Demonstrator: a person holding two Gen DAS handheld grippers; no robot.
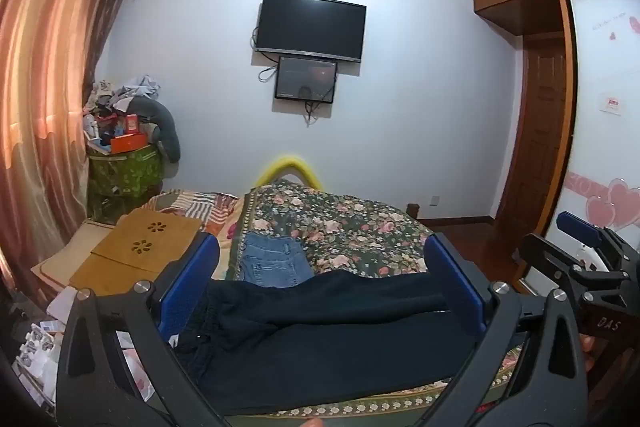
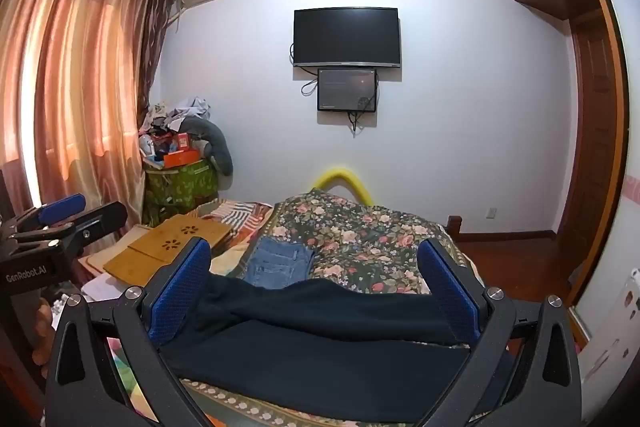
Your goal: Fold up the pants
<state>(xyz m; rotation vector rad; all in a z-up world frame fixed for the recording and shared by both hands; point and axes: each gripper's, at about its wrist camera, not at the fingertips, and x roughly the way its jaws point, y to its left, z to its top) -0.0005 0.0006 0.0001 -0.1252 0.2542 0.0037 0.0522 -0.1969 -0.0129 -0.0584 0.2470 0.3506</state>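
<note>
Dark navy pants (image 1: 320,331) (image 2: 320,343) lie spread across the near end of a bed covered in a floral bedspread (image 1: 360,227) (image 2: 360,239). My left gripper (image 1: 320,243) hovers over them, open wide, its blue pads well apart and pressing on nothing. My right gripper (image 2: 314,247) stands just as wide open above the same pants. Each gripper also shows in the other's view: the right gripper (image 1: 560,235) at the right edge, the left gripper (image 2: 88,211) at the left edge. Folded blue jeans (image 1: 274,263) (image 2: 280,263) rest farther up the bed.
Wooden lap-table boards (image 1: 140,247) (image 2: 176,247) lie on the bed's left side. Behind them a green basket (image 1: 124,171) piled with clutter stands by the curtain (image 1: 48,87). A yellow foam bumper (image 1: 288,163) marks the far end. A wardrobe (image 1: 600,147) stands at right.
</note>
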